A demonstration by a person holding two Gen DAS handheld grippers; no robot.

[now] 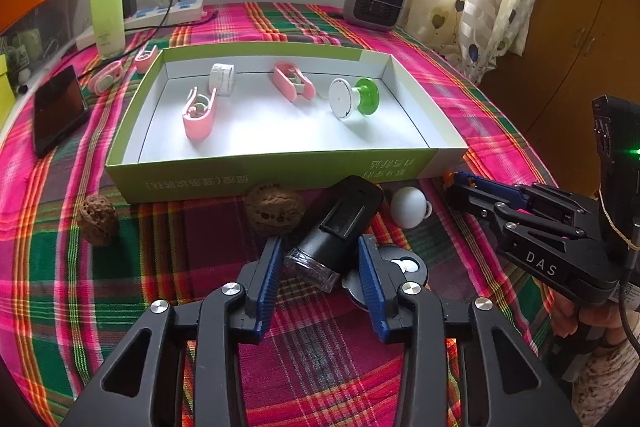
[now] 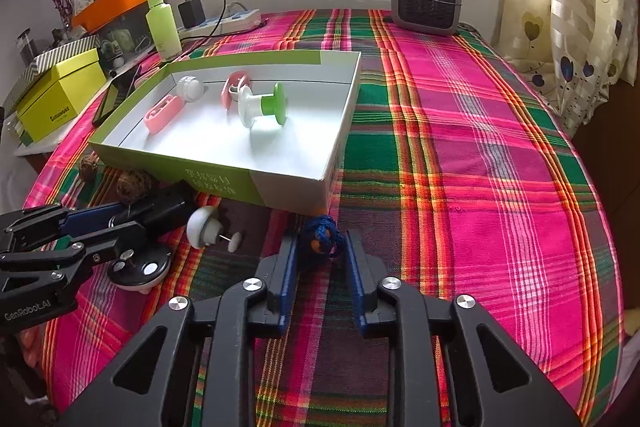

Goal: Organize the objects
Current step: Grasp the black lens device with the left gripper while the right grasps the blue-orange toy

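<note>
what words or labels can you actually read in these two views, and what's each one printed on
"DAS": on the black body of the right claw, seen from the left wrist view.
"CenRobot.AI": on the black body of the left claw, seen from the right wrist view.
Chinese print, upside down, on the green box front wall: too blurred to read.
Black print on the yellow box: too small to read.
Label on the green bottle: too small to read.

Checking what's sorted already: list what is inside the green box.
Inside the green box: two pink clips, a white round case and a white-and-green spool. Nothing appears hidden by its walls.
</note>
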